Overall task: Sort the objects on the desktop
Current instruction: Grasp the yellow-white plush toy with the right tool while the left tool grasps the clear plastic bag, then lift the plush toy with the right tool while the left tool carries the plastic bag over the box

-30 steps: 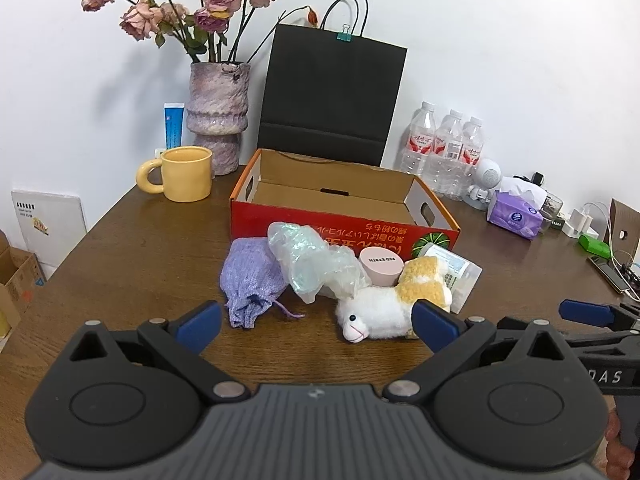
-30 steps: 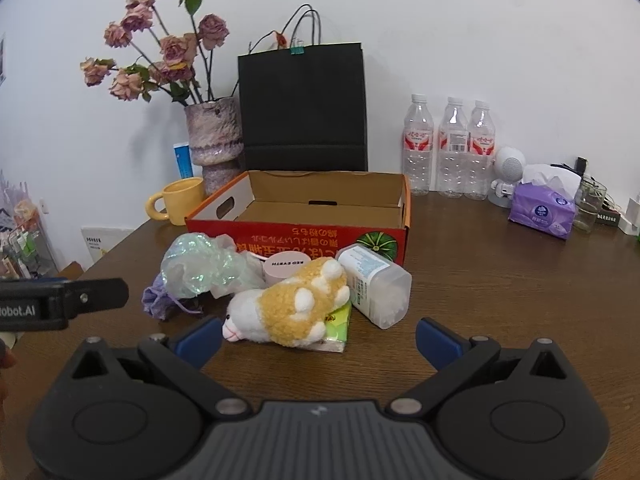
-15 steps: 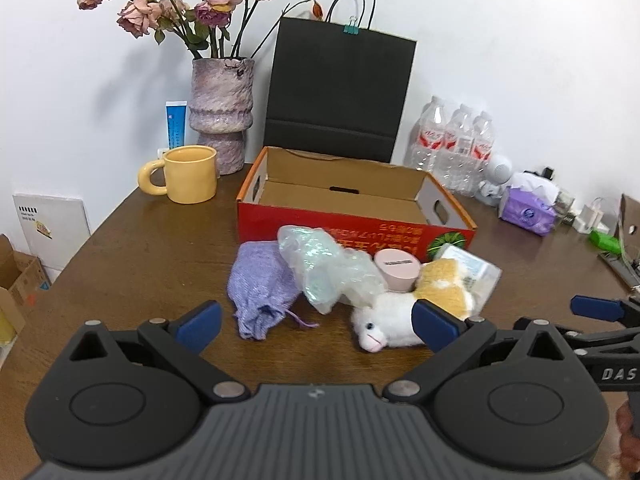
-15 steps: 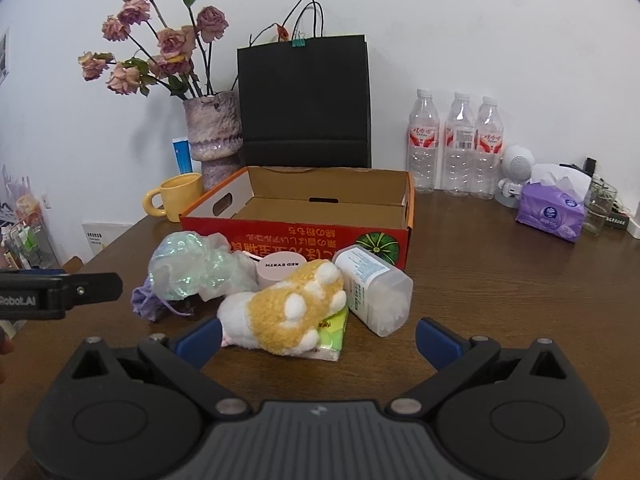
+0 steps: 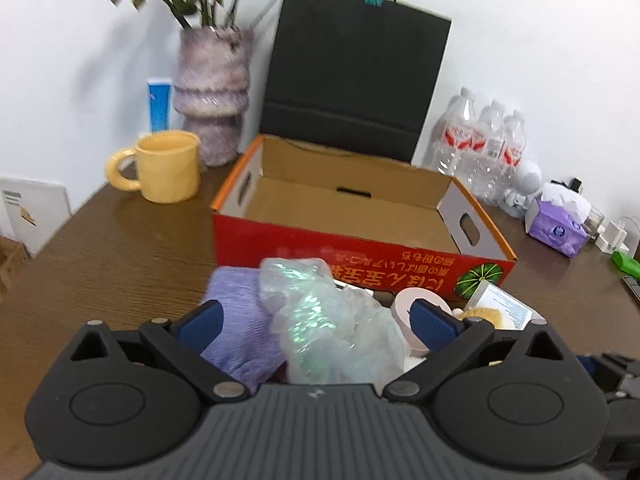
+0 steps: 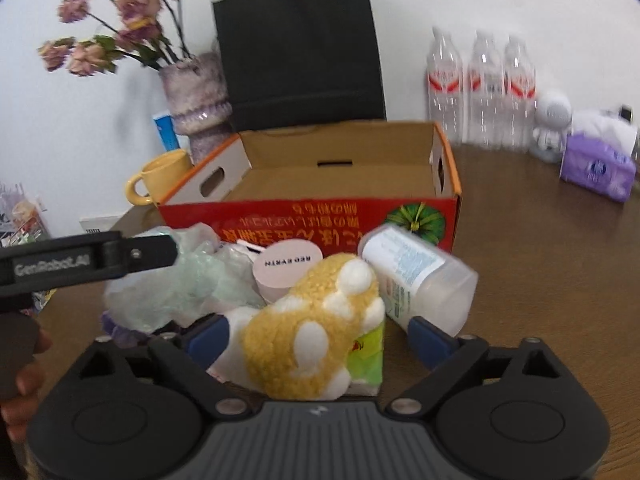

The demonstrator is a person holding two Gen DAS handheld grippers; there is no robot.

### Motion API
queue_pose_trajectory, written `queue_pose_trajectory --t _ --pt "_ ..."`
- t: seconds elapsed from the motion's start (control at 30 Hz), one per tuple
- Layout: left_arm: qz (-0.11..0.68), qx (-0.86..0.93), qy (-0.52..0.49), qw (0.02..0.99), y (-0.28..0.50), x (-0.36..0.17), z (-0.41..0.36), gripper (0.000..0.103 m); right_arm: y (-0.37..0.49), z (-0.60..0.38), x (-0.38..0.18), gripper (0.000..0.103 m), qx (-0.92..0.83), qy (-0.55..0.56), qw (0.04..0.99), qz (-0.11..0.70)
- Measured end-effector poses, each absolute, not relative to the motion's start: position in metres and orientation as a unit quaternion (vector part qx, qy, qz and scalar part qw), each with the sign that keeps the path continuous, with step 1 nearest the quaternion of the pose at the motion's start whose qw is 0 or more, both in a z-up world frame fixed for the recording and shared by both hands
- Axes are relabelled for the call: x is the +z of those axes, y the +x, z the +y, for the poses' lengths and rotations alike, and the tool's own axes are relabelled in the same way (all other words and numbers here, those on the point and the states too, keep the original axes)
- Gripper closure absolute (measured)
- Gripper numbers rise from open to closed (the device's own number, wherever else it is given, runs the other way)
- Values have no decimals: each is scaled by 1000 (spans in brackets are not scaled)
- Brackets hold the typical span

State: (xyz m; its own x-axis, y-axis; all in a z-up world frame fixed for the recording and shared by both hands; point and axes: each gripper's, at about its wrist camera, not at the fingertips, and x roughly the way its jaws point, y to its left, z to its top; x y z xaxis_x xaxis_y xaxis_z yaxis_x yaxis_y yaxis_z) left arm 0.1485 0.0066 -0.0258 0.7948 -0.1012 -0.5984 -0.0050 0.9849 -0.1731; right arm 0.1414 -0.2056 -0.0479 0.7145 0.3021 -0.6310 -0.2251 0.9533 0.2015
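A pile lies on the table in front of an open red cardboard box point(image 5: 360, 246). In the left wrist view my left gripper point(image 5: 316, 322) is open, its jaws on either side of a shiny clear plastic bag point(image 5: 332, 332) and a purple knit pouch point(image 5: 240, 320). A pink round jar point(image 5: 412, 312) sits by its right finger. In the right wrist view my right gripper point(image 6: 320, 334) is open around a yellow-and-white plush toy point(image 6: 316, 336) lying on a green packet point(image 6: 366, 356). A white plastic bottle point(image 6: 416, 280) lies to its right, the pink jar point(image 6: 288, 268) behind.
A yellow mug point(image 5: 168, 172), a vase of dried flowers point(image 5: 212, 92) and a black paper bag point(image 5: 352, 80) stand behind the box. Water bottles point(image 6: 480, 88), a white figurine point(image 6: 554, 120) and a purple tissue pack point(image 6: 596, 168) stand at the right.
Both grippers have moved forward and down into the pile. The bag and pouch now sit between the left jaws, the plush toy between the right jaws. Both stay open.
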Motion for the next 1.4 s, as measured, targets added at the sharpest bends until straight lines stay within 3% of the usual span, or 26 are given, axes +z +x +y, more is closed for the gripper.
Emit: queue_pose_trajectory --t 0.1,0.17,0.27,0.53,0.83,1.13,1.4 --pt "329 -49 -99 938 156 -35 7 44 142 -211 -50 41 152 79 921 350" --pt "327 -66 -110 936 156 -39 9 72 142 -214 -51 44 159 94 918 351" --pt "317 -83 -117 937 151 -40 12 84 142 -219 -54 50 169 118 914 351" --pt "291 -103 -135 942 136 -24 20 87 143 -233 -58 54 193 178 900 349" --pt "255 -116 -136 950 118 6 26 87 131 -243 -30 54 199 174 913 311" --pt "212 -133 -128 960 120 51 30 87 146 -247 28 55 201 149 931 266" --pt "182 -128 -143 964 167 104 40 87 172 -247 82 55 203 121 944 229"
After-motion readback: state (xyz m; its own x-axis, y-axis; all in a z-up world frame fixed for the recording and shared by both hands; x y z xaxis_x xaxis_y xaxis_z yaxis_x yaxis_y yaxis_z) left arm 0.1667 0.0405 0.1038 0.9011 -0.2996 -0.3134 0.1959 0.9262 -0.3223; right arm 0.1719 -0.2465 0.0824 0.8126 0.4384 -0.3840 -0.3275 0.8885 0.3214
